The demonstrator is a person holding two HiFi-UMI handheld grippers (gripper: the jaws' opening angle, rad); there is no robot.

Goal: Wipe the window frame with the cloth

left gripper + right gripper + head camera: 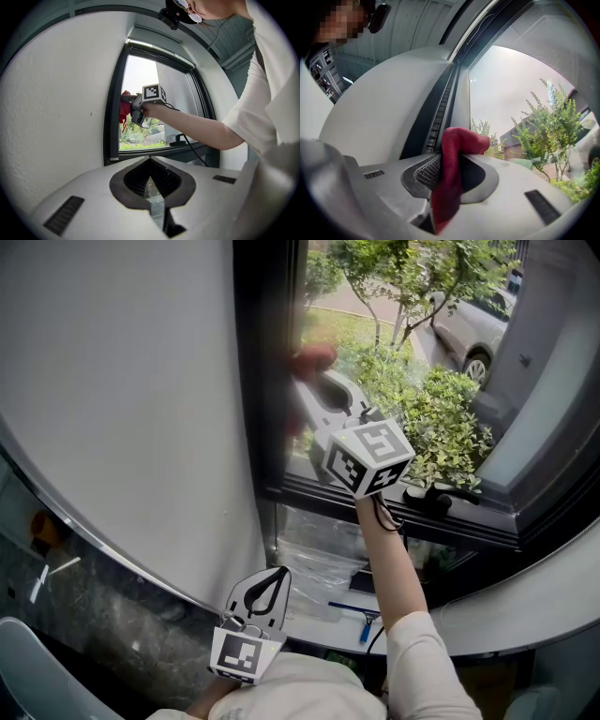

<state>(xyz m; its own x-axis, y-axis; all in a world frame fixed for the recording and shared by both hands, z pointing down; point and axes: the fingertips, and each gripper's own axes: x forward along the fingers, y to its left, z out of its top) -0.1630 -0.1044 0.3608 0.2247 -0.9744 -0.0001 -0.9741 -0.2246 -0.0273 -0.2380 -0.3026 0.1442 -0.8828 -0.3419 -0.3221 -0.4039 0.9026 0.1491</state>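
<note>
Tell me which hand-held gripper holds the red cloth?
The right hand-held gripper, raised at the window frame, grips the red cloth; the left hand-held gripper hangs low, shut and empty.

Deep red cloth at the centre of the right gripper view, against the right hand-held gripper, pale grey with black ribbed lining. In the head view, a black window frame runs down the middle, with a white wall to its left. The gripper's cube bears black-and-white square markers. Green shrubs and a silver car at upper right. The left hand-held gripper, lower centre, is light grey with black lining.
</note>
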